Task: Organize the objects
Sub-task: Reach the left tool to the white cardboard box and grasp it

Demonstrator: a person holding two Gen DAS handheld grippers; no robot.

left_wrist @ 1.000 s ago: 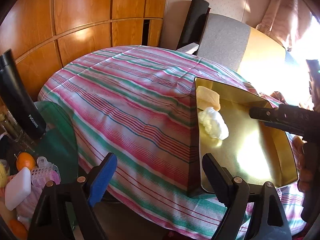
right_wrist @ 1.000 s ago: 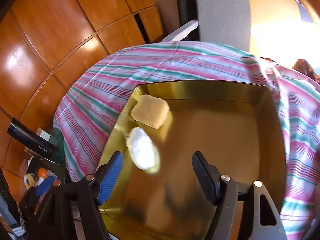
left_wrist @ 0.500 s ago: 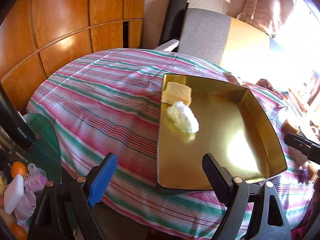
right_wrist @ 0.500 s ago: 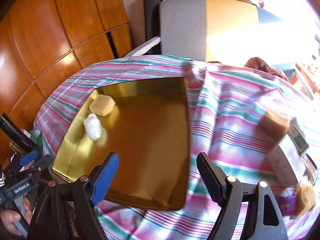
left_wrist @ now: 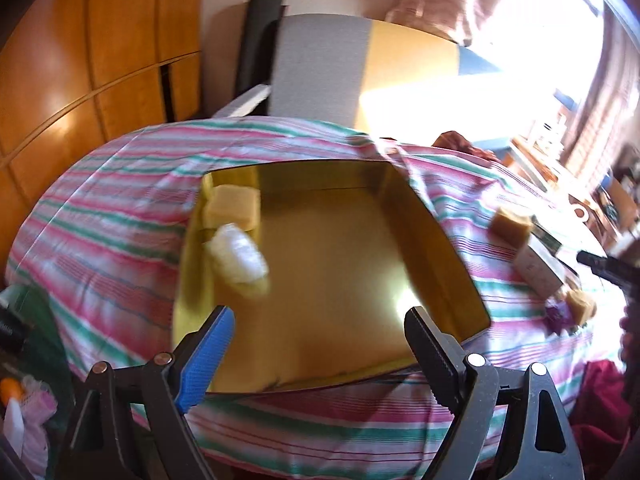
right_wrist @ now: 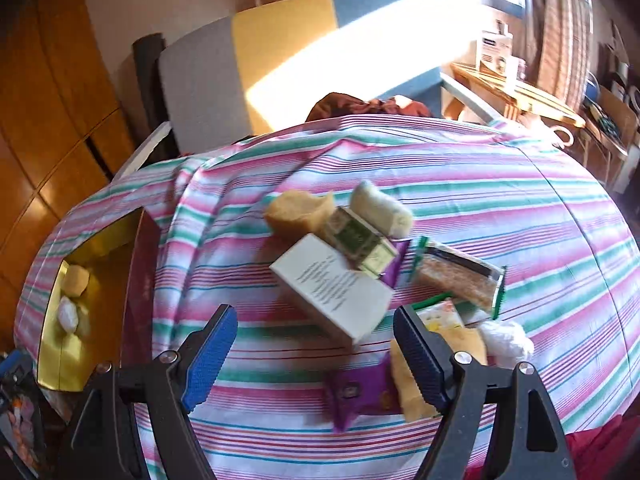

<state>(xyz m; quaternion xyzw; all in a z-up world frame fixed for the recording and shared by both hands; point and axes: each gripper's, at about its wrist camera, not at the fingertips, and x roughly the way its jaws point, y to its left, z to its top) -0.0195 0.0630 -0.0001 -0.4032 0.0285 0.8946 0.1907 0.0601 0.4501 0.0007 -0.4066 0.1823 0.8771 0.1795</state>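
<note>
**Two items in the tray, a pile left to sort**

Two pieces lie in the gold tray [left_wrist: 436, 240] on the striped cloth [right_wrist: 500, 208]: a yellow block [left_wrist: 234, 206] in its far left corner and a white wad [left_wrist: 238, 256] just beside it. The rest waits in a loose heap well to the tray's right, with a white box [right_wrist: 332, 284] the largest, a green packet [right_wrist: 360, 242] leaning on it, a clear bag [right_wrist: 460, 276] beside, and a purple wrapper [right_wrist: 360, 396] nearest.

The right gripper [right_wrist: 314, 354] hangs over this heap, jaws apart and empty. A good pick likely takes the box first, square across its narrow sides, so the packet is not dragged along. The left gripper [left_wrist: 318, 346] hovers over the tray, jaws wide, holding nothing.
</note>
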